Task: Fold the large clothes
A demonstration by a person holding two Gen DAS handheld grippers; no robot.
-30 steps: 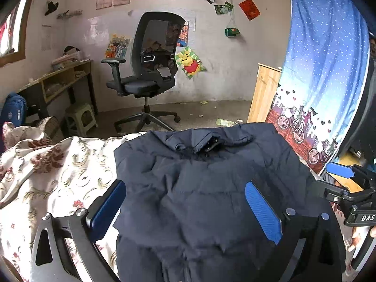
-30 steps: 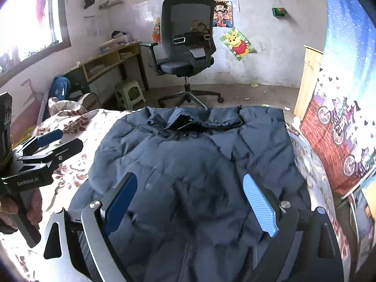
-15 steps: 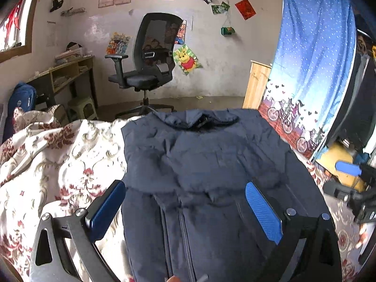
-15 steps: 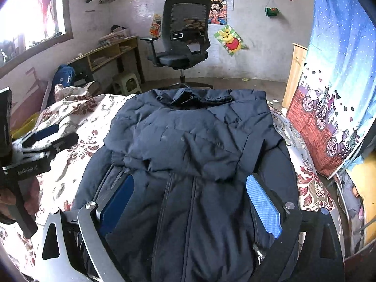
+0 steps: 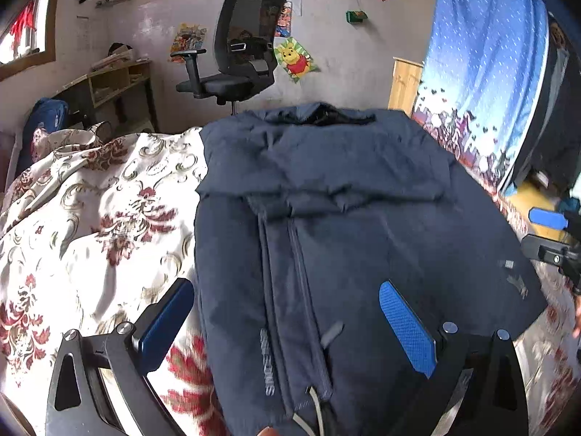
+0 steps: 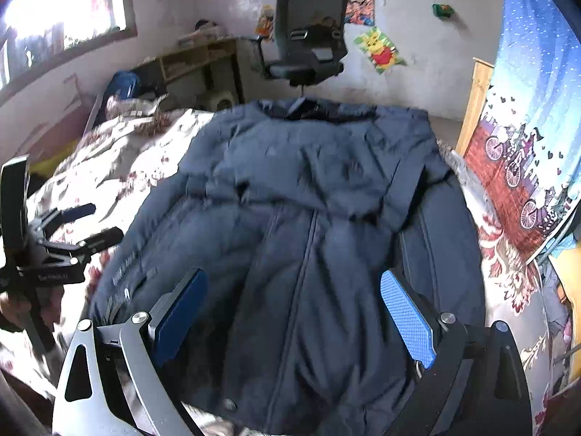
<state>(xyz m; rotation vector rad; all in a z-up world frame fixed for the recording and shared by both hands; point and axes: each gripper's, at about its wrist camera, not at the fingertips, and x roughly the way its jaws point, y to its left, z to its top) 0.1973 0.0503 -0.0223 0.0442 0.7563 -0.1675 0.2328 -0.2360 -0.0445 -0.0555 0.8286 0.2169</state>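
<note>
A dark navy padded jacket [image 5: 345, 225] lies flat on the floral bedspread [image 5: 90, 218], collar at the far end, front zip facing up, sleeves folded across the chest. It also fills the right wrist view [image 6: 308, 225]. My left gripper [image 5: 287, 319] is open and empty above the jacket's near left part; it also shows at the left edge of the right wrist view [image 6: 87, 223]. My right gripper [image 6: 294, 312] is open and empty above the jacket's lower middle; it shows at the right edge of the left wrist view [image 5: 548, 229].
A black office chair [image 5: 239, 54] stands beyond the bed's far end. A wooden desk [image 5: 112, 83] is along the left wall. A blue curtain [image 5: 486, 72] and a wooden cabinet [image 5: 405, 83] are at the right. The bed's right edge runs close beside the jacket.
Both grippers have pulled back toward the near end and risen, so more of the jacket shows, down to its zip and hem. Both stay open.
</note>
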